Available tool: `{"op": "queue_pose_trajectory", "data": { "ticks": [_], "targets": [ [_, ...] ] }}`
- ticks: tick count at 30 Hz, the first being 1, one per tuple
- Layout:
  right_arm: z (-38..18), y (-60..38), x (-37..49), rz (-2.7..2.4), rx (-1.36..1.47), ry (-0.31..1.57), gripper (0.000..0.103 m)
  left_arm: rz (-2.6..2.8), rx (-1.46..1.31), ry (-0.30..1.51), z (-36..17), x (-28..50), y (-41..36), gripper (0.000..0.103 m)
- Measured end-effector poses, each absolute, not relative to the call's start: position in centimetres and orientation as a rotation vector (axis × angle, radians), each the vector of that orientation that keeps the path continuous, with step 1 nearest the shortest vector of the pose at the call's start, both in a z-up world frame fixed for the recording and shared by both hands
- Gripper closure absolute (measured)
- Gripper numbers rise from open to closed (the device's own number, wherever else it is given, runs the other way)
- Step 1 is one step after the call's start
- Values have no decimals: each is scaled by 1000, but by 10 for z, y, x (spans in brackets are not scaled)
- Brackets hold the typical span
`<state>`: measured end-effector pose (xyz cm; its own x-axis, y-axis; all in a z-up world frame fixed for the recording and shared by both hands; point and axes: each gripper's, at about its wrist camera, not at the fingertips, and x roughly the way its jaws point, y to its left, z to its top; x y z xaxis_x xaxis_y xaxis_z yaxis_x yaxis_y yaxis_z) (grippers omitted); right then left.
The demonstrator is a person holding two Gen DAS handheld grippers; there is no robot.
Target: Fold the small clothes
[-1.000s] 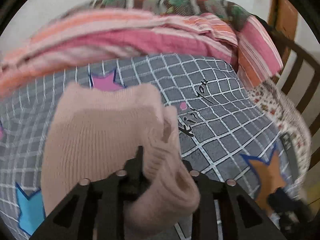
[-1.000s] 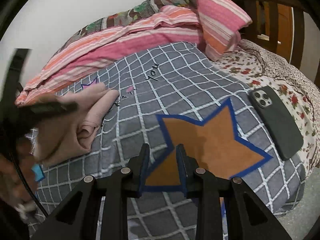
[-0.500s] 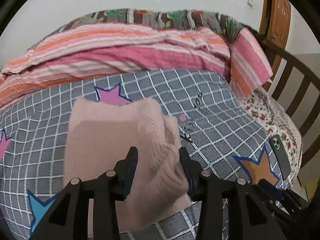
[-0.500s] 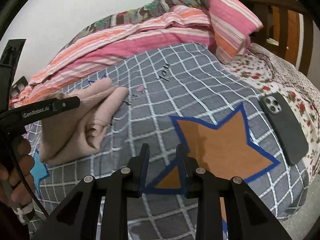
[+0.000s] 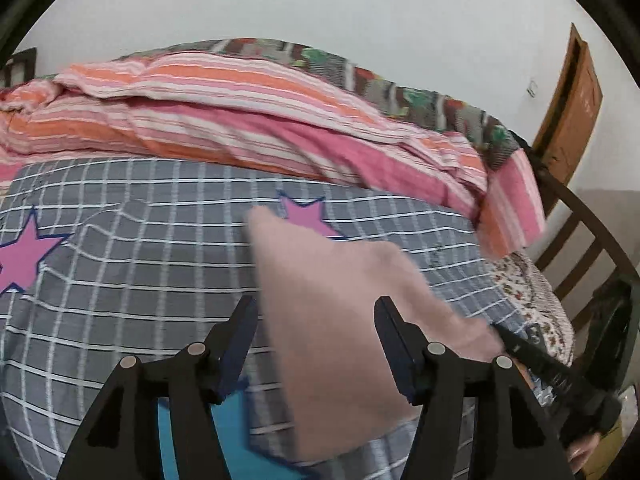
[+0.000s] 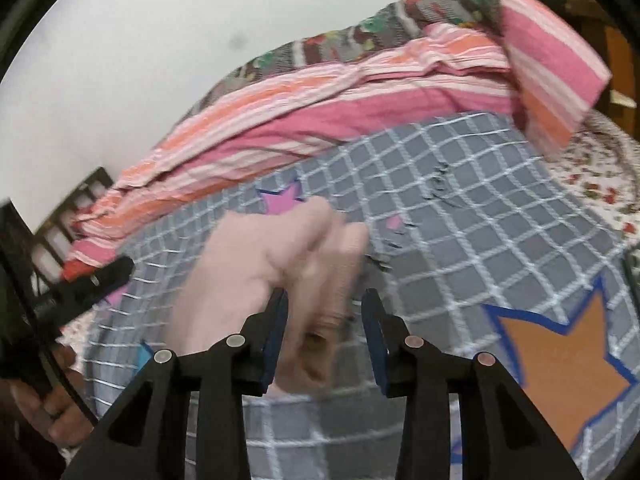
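Left gripper (image 5: 316,328): jaws opening, pads clear of the pink knit garment (image 5: 340,320) lying folded on grey checked bedspread (image 5: 140,260).
Left view only: right gripper's finger at garment's right edge, wooden door (image 5: 568,120).
Right gripper (image 6: 326,324): jaws opening, garment's rolled end between them, untouched.
Right view only: orange star (image 6: 560,360), hand (image 6: 52,412) holding left gripper.

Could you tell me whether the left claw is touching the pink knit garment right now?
Cannot tell. In the left wrist view the opening left claw frames the pink knit garment, but blur hides any contact or gap.

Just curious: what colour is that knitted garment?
Pale pink knitted garment, clearest in the left wrist view.
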<state>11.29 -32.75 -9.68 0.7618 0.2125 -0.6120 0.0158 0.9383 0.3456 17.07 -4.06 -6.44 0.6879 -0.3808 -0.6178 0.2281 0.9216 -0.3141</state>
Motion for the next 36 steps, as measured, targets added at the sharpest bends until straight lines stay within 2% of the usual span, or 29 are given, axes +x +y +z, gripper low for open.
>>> {"op": "queue_pose_trajectory", "data": {
  "ticks": [4,8,11,14,18,19,20,21,23,28,31,33,34,35,36],
  "targets": [
    [-95,-307,135,161,370,701,57,-311,-233,786,-83,179,-21,45],
    [-102,-297,153,148,372,741,57,-315,-250,831,-101,184,-14,45],
    [-95,-303,147,172,406,698,57,-323,-246,835,-106,184,-12,45],
    [-81,-300,142,179,367,658,57,-334,-262,841,-110,186,-11,45],
    [-87,-278,156,188,270,719,57,-341,-271,848,-111,186,-11,45],
    [-91,-275,160,173,248,739,61,-340,-268,852,-111,186,-11,45],
    [-99,-272,166,127,213,773,76,-339,-267,853,-111,186,-10,45],
    [-108,-270,172,67,185,811,84,-340,-265,852,-111,185,-8,45],
    [-117,-270,174,79,181,835,91,-335,-266,846,-111,184,-4,45],
    [-101,-292,120,167,306,603,94,-325,-284,858,-116,186,5,45],
    [-134,-296,120,91,321,709,94,-334,-288,866,-119,187,4,45],
    [-147,-302,124,92,356,752,90,-338,-281,860,-118,186,3,45],
    [-144,-304,124,102,369,749,83,-340,-279,855,-118,185,4,45],
    [-140,-306,125,117,379,742,66,-341,-277,851,-117,185,5,45],
    [-133,-308,129,119,379,735,55,-340,-277,849,-117,185,6,45]
  ]
}}
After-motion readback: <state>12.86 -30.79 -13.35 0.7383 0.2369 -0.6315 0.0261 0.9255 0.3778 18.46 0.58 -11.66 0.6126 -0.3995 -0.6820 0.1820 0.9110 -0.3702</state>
